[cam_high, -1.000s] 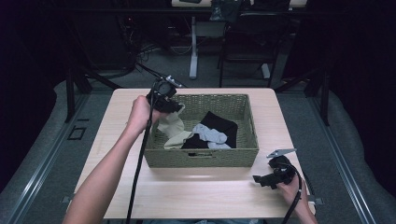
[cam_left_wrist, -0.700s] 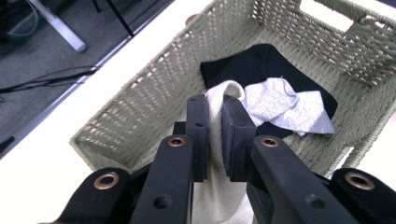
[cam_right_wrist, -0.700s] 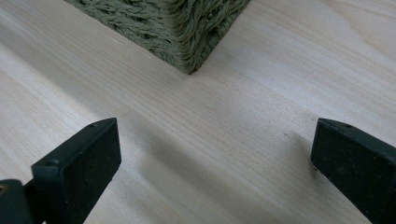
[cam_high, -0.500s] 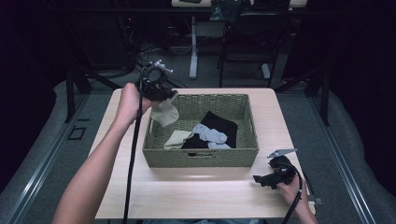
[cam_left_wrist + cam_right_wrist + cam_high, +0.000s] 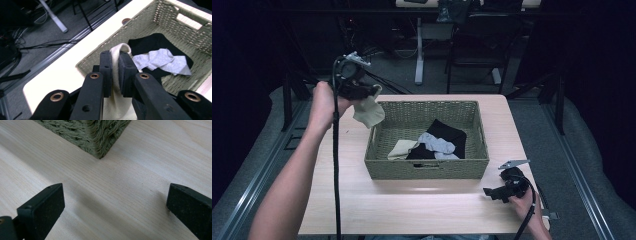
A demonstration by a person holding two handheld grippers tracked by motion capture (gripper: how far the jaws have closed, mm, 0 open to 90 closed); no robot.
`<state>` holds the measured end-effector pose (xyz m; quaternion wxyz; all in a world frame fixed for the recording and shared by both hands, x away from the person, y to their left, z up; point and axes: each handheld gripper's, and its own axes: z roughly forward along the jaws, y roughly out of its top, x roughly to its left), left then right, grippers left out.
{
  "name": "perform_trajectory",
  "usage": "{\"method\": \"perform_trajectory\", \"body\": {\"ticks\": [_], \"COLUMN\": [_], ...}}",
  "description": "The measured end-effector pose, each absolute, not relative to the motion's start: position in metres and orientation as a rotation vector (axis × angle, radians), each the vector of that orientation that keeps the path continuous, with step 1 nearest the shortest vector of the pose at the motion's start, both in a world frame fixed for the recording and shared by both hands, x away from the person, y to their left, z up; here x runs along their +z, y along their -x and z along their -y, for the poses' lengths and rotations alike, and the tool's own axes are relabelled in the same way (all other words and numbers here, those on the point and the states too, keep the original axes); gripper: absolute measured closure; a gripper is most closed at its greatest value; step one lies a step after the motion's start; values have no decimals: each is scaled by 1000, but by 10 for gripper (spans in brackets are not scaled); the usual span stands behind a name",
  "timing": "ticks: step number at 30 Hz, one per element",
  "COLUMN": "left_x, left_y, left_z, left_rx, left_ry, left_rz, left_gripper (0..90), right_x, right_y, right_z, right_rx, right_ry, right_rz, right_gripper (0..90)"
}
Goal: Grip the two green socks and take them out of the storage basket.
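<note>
Left gripper: pinched tight on a cream sock, jaws pressed onto the fabric with a fold poking out above the pads; raised off the table, over the basket's far-left corner.
Cream sock position: hung from the jaws, clear of the basket, dangling just outside/over its left rim in the high view.
Right gripper: jaws spread wide, nothing between them; sat low on the table near the basket's near-right corner, pointing at that corner.
Basket contents: black garment, grey sock lying on top of it, a second cream piece at the left side of the pile. All loose, overlapping.
Handling guess: sock looked light, limp, not fragile; drooped freely under the jaws, so it would swing and fold on any move. Knit fabric likely grips the pads fine, slip risk low.
Where to hold: pinch through a bunched fold, as here, probably safest; a single thin edge could pull out. For the basket ones, a raised wrinkle of the grey sock looked the easiest bite without catching the black layer under it.
Step judged: taking socks out of the basket, one lifted, rest not yet touched.
</note>
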<state>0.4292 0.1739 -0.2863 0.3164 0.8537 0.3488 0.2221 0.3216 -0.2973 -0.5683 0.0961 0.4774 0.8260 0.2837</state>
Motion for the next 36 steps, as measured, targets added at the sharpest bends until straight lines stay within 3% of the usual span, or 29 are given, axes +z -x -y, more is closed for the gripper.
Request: {"method": "perform_trajectory", "body": {"ticks": [12, 23, 36], "left_x": [-307, -373, -445], "left_y": [-426, -441, -452], "left_z": [-241, -298, -324], "left_rx": [620, 571, 436], "left_ry": [-2200, -2130, -2108], "left_rz": [-1090, -1328, -1492], "left_gripper": [828, 827, 827], "right_x": [-570, -569, -570], "right_y": [-323, -322, -323], "right_z": [297, 298, 297], "right_rx": [824, 836, 815], "right_ry": [-1422, -1418, -1421], "right_rz": [-2445, -2447, -2451], "right_gripper": [9, 9, 9]}}
